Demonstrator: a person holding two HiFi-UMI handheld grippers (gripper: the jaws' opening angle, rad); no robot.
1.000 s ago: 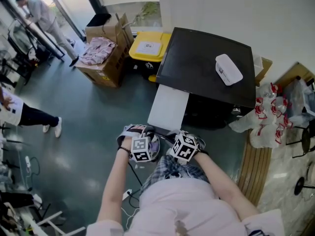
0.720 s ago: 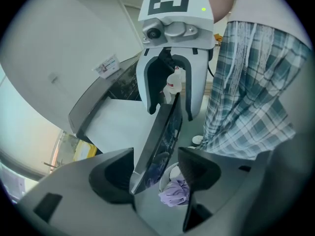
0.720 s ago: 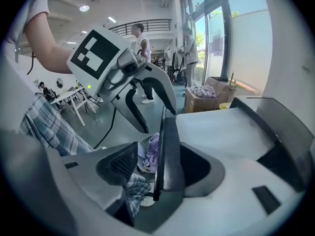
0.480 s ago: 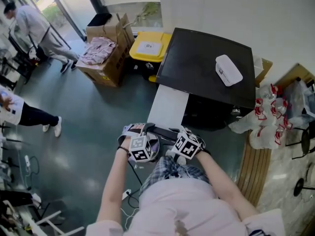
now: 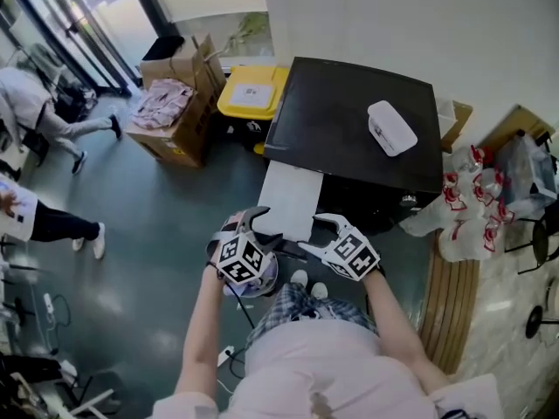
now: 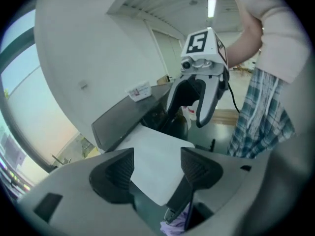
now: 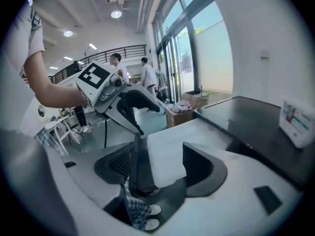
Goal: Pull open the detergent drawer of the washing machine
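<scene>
Apparently the pull is done: a white panel (image 5: 290,201), likely the detergent drawer, sticks out from the black washing machine (image 5: 349,120) at frame centre. Just below it, the left gripper (image 5: 262,225) is spread and empty. The right gripper (image 5: 316,234), also empty, is closing a little.

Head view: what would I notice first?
The big black-topped washing machine stands in the middle, a white box on top and a white panel jutting out in front. Just below, the left tool is open and empty, and the right tool, also empty, is closing its jaws.
</scene>
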